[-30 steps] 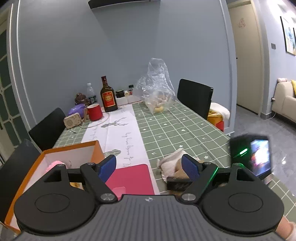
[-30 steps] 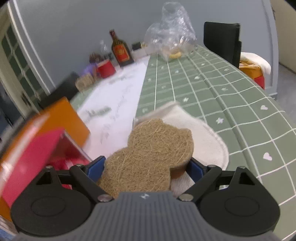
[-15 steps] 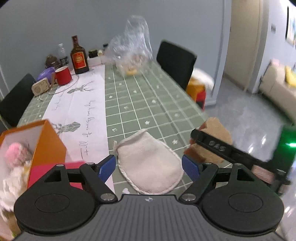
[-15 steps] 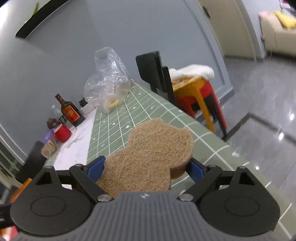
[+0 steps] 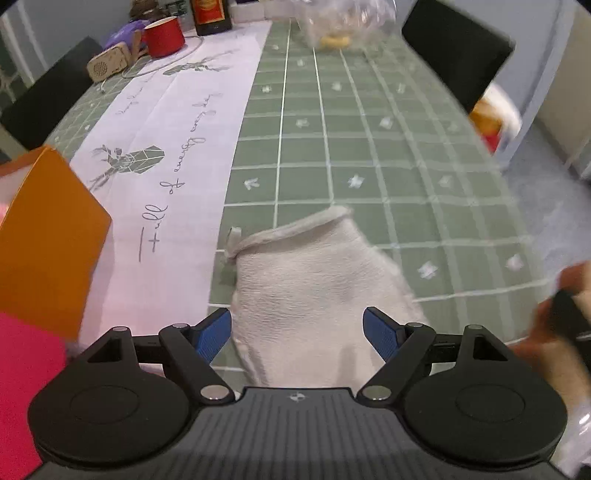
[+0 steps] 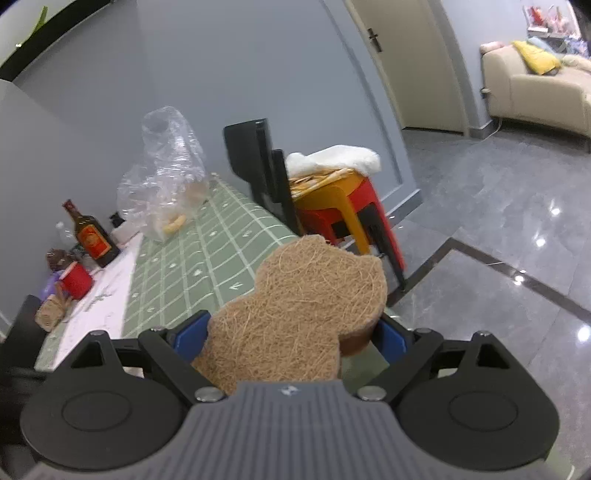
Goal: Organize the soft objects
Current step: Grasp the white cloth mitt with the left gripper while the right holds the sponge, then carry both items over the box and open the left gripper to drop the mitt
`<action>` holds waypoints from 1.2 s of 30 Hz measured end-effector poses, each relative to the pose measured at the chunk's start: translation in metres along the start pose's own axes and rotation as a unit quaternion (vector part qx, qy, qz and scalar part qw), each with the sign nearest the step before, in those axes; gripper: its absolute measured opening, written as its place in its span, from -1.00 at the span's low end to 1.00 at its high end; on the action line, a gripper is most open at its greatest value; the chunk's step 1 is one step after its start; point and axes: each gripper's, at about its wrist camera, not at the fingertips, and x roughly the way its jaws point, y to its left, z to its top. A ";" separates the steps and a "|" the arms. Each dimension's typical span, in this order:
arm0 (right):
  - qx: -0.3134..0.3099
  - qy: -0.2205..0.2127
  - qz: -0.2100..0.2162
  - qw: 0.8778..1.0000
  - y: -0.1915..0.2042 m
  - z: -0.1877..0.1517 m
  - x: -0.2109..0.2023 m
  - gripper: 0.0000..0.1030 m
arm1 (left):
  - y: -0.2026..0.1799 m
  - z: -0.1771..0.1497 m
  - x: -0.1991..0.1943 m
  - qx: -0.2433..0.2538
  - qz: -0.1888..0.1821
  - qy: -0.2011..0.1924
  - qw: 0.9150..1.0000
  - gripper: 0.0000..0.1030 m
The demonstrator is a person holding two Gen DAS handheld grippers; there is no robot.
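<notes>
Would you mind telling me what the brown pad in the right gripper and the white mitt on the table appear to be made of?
The brown pad looks like coarse plant fibre, perhaps coir or loofah: tangled wiry strands, matte. The white mitt looks like soft woven cloth, possibly terry: nubby surface, stitched rolled hem.

My left wrist camera sits low behind my left gripper, tilted down and close over the near end of the table, looking along its length toward the far end. A white cloth mitt fills the space just ahead of the lens.

My right wrist camera rides behind my right gripper, held off the table's right edge and facing across it toward the grey wall. A brown fibre pad blocks its lower centre.

Both views share the red mug, the dark bottle, the clear plastic bag and the black chair.
</notes>
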 end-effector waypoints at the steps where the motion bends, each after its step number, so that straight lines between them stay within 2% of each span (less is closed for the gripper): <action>1: -0.006 0.000 -0.001 1.000 0.001 -0.001 0.000 0.75 | -0.002 -0.001 0.005 0.001 0.003 0.006 1.000 0.84; 3: -0.023 -0.001 -0.007 1.000 0.005 -0.003 0.001 0.75 | 0.001 -0.001 0.019 -0.021 -0.006 0.027 0.999 0.85; 4: -0.024 0.001 -0.005 1.000 0.005 -0.003 0.002 0.75 | 0.002 0.001 0.022 -0.034 -0.012 0.027 0.999 0.97; 7: -0.015 0.009 0.004 1.000 0.002 -0.003 0.003 0.75 | 0.004 0.006 0.031 -0.052 -0.010 0.021 0.998 1.00; 9: -0.013 0.012 0.006 1.000 0.002 -0.004 0.003 0.75 | 0.002 0.006 0.033 -0.051 -0.005 0.013 0.999 1.00; 14: -0.012 0.015 0.016 1.000 0.004 -0.004 0.001 0.75 | -0.014 0.001 0.031 -0.004 0.008 -0.044 0.999 1.00; 16: -0.015 0.012 0.015 1.000 0.005 -0.004 0.000 0.75 | -0.015 0.003 0.033 -0.006 0.003 -0.044 0.999 1.00; 18: -0.014 0.012 0.015 1.000 0.005 -0.006 0.000 0.75 | -0.009 0.005 0.030 -0.017 -0.025 -0.029 0.999 1.00; 19: -0.012 0.015 0.016 1.000 0.004 -0.006 0.001 0.75 | -0.008 0.006 0.028 -0.015 -0.031 -0.022 0.999 0.81; 20: -0.011 0.017 0.016 1.000 0.004 -0.006 0.002 0.75 | -0.011 0.007 0.024 0.001 -0.032 -0.023 0.999 0.45; 21: -0.009 0.020 0.017 1.000 0.003 -0.005 0.003 0.75 | -0.015 0.006 0.021 0.027 -0.035 -0.028 0.999 0.19; 22: -0.007 0.022 0.022 1.000 0.002 -0.004 0.003 0.75 | -0.020 0.004 0.016 0.052 -0.038 -0.032 0.997 -0.39; 23: -0.005 0.022 0.025 0.999 0.002 -0.004 0.003 0.75 | -0.028 0.000 0.014 0.077 -0.037 -0.033 0.996 -0.60; 25: -0.005 0.021 0.028 0.999 0.001 -0.004 0.002 0.75 | -0.041 -0.007 0.010 0.117 -0.015 -0.045 0.992 -0.74; 28: -0.002 0.028 0.031 0.999 -0.001 -0.004 0.006 0.75 | -0.052 -0.015 0.008 0.141 0.005 -0.060 0.988 -0.78; 30: 0.002 0.034 0.030 0.999 -0.002 -0.004 0.009 0.75 | -0.052 -0.016 0.007 0.133 0.006 -0.060 0.989 -0.78; 33: 0.011 0.036 0.032 0.999 -0.004 -0.004 0.012 0.75 | -0.043 -0.011 0.003 0.097 -0.013 -0.043 0.994 -0.80; 36: 0.015 0.035 0.037 0.999 -0.006 -0.002 0.010 0.75 | -0.035 -0.011 -0.006 0.094 -0.021 -0.054 0.994 -0.80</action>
